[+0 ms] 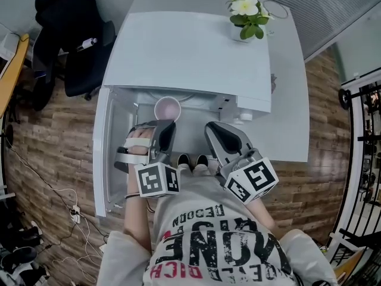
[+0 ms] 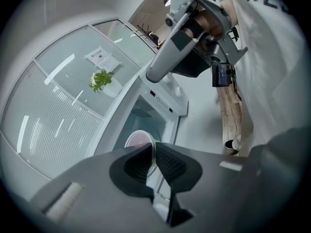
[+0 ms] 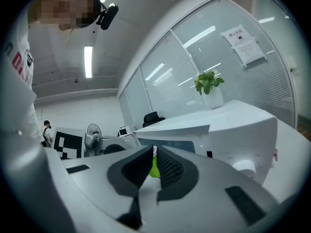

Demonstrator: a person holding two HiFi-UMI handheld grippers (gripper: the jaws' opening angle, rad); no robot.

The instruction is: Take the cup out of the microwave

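Note:
The cup (image 1: 168, 108), pink inside and green outside, is at the mouth of the open white microwave (image 1: 190, 52). My left gripper (image 1: 166, 124) is shut on its near rim. In the left gripper view the rim of the cup (image 2: 138, 141) is pinched between the dark pads of the left gripper (image 2: 151, 154). My right gripper (image 1: 214, 133) hovers to the right of the cup, in front of the microwave, shut and holding nothing. In the right gripper view a sliver of the green cup (image 3: 154, 169) shows beyond the closed tips of the right gripper (image 3: 152, 154).
The microwave door (image 1: 102, 154) hangs open on the left. A potted plant (image 1: 249, 11) stands on the white table behind the microwave. A black office chair (image 1: 65, 34) is at the far left, and cables lie on the wooden floor. The person's shoes are below the opening.

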